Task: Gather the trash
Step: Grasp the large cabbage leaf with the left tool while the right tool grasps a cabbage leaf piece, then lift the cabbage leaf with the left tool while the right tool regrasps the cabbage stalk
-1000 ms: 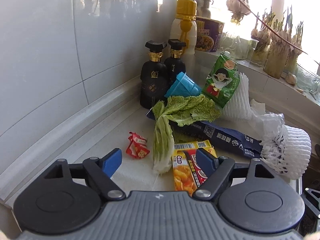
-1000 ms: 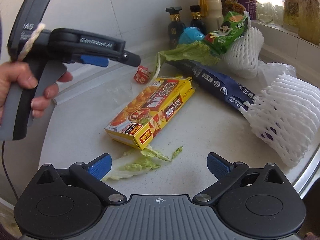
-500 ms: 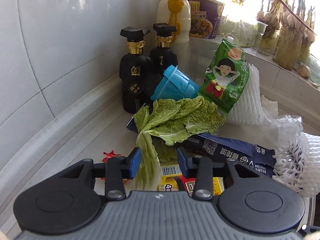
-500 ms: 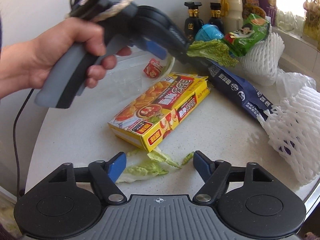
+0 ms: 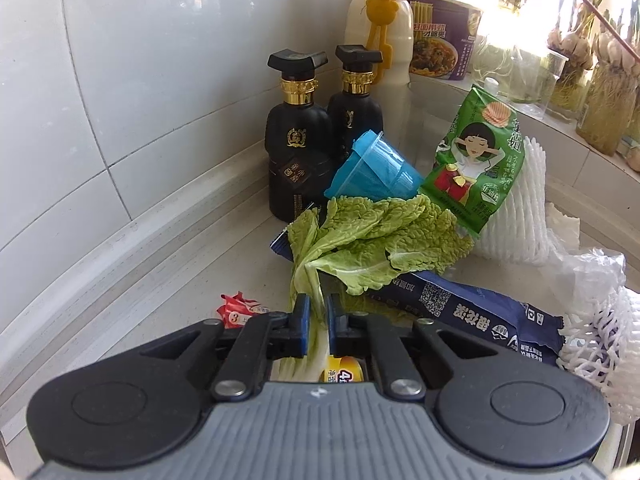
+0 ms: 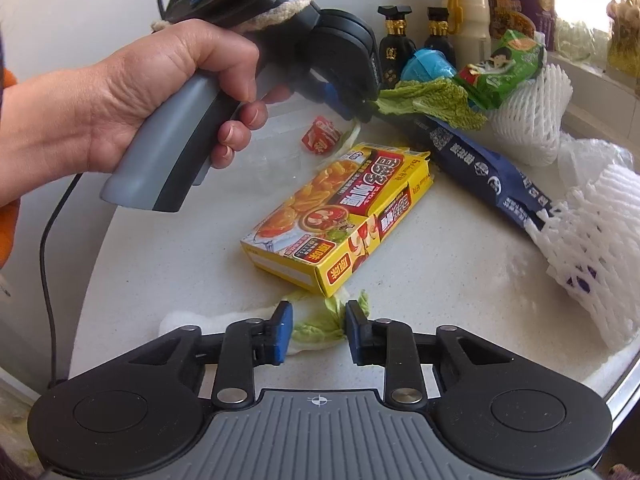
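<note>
My left gripper is closing on the pale stalk of the big cabbage leaf, which runs lengthwise away from me on the counter, its green frill toward the bottles. My right gripper is closing around a torn leaf scrap, not yet pressing it, just before the yellow box. The blue cup lies tipped on its side; I cannot see into it.

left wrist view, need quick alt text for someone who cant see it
The left tool is closing on the pale stem of a cabbage leaf on a cluttered counter. Behind it are two black bottles, a tipped blue cup and a green snack bag.
</note>
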{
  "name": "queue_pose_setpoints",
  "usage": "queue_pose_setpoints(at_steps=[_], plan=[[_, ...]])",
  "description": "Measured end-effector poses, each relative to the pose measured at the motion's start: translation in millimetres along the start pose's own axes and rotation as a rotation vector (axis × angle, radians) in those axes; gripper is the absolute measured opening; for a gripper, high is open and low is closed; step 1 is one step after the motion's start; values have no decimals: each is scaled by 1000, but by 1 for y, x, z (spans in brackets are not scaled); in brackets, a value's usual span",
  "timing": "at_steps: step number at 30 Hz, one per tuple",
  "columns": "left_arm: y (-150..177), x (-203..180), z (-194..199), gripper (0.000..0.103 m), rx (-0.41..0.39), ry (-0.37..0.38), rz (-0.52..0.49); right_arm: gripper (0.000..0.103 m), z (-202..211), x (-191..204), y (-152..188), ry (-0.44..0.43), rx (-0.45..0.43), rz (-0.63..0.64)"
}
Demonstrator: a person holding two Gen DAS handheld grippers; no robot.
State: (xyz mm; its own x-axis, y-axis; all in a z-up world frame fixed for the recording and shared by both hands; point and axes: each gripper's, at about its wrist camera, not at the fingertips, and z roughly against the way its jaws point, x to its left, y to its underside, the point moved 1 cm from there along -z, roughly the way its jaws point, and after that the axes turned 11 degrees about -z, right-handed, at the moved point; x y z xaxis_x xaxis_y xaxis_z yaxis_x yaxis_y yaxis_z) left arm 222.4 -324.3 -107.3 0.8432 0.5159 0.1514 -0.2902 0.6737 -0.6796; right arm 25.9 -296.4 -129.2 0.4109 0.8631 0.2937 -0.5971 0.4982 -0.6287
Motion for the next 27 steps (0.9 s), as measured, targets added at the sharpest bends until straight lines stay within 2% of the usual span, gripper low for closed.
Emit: queue_pose_setpoints(at_steps=[5,8,16,27], plan=[[1,-1,11,5,-28,-3,10,11,9,-5,1,1,-15,-63],[1,-2,22,3,-50,-2,15,6,16,-11,1,-14,-20,-108],[4,-2,51,3,-115,7,27,4,34,-10,5,-33,-40,-138],[4,10,99,0,-217,1,47,3,70,2,-8,-42,-124,-107]])
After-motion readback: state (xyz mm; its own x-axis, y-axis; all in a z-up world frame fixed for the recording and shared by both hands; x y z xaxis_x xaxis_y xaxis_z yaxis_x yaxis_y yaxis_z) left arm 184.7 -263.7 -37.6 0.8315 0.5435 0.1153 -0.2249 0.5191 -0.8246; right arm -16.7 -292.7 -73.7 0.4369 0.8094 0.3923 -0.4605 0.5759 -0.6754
